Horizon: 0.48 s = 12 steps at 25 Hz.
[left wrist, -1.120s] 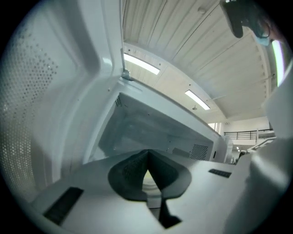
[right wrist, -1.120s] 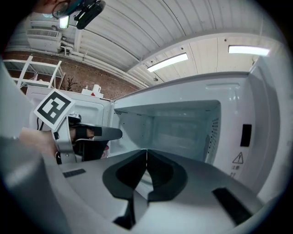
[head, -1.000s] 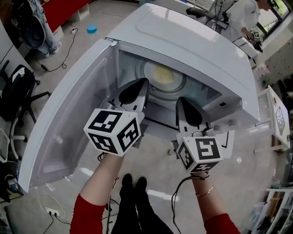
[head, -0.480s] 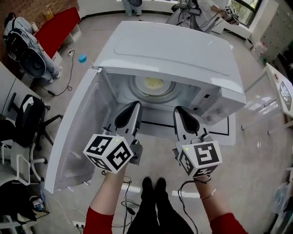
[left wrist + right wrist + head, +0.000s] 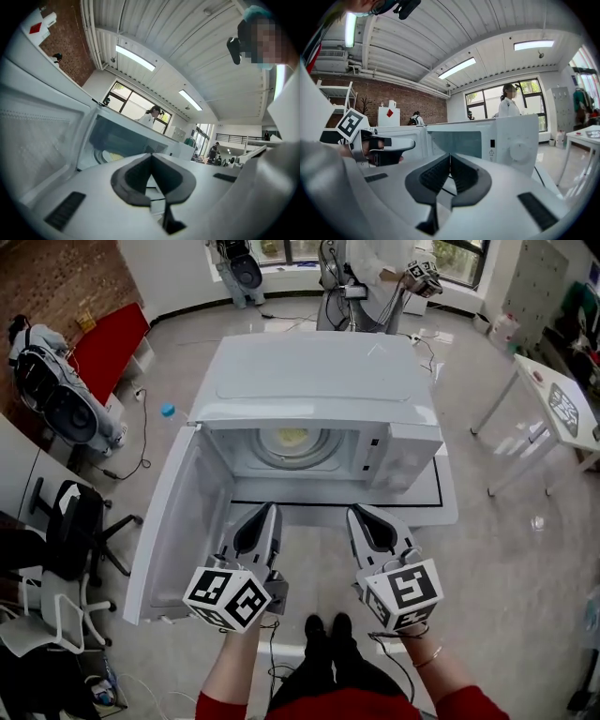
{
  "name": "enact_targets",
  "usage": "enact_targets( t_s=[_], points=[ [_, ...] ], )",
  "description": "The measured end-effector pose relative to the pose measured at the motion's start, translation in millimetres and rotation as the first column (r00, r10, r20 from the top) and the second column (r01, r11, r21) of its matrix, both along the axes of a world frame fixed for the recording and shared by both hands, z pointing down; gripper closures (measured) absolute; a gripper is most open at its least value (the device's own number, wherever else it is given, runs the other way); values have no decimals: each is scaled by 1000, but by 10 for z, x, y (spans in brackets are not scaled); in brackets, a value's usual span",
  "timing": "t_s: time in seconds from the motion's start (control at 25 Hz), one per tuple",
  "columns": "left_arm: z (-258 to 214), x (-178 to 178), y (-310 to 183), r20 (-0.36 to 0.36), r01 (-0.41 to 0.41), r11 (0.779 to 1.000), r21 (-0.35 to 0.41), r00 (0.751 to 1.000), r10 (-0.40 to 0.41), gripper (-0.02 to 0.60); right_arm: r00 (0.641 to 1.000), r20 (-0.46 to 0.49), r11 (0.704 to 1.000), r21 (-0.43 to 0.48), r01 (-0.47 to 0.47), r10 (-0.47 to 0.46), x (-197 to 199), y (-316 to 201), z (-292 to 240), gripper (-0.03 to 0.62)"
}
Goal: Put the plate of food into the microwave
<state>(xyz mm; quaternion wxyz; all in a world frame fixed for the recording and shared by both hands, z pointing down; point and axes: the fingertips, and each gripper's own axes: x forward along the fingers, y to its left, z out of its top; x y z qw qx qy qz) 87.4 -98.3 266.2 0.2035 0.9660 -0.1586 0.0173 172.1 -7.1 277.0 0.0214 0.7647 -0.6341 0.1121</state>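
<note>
The white microwave (image 5: 319,381) stands with its door (image 5: 173,521) swung wide open to the left. Inside, the plate of yellow food (image 5: 292,438) rests on the turntable; the left gripper view shows the plate (image 5: 110,156) deep in the cavity. My left gripper (image 5: 270,509) hovers in front of the opening, shut and empty, its pads meeting (image 5: 151,157). My right gripper (image 5: 355,512) is level with it to the right, also shut with nothing between the pads (image 5: 450,156). Both are well outside the cavity, apart from the plate.
The microwave sits on a low white platform (image 5: 445,507) marked with a black line. A white table (image 5: 553,399) stands at the right, office chairs (image 5: 70,521) at the left, a small blue object (image 5: 167,411) on the floor. People work at the far wall.
Both grippers have drawn back out of the microwave mouth toward me, and my head has pulled away. The plate stays on the turntable.
</note>
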Motion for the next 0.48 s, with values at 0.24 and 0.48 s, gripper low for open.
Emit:
enact_targets(
  t_s=[0.24,0.48],
  points=[
    [-22,-177,324,21,-4,1000,-8,1000,4,572,1000,18,1000,-9,-19,19,-115,339,-8,579],
    [24,-248,620,28,2,1000,-7,1000,-2,572,999,46,999,28,-31,29,-232,636,18,579]
  ],
)
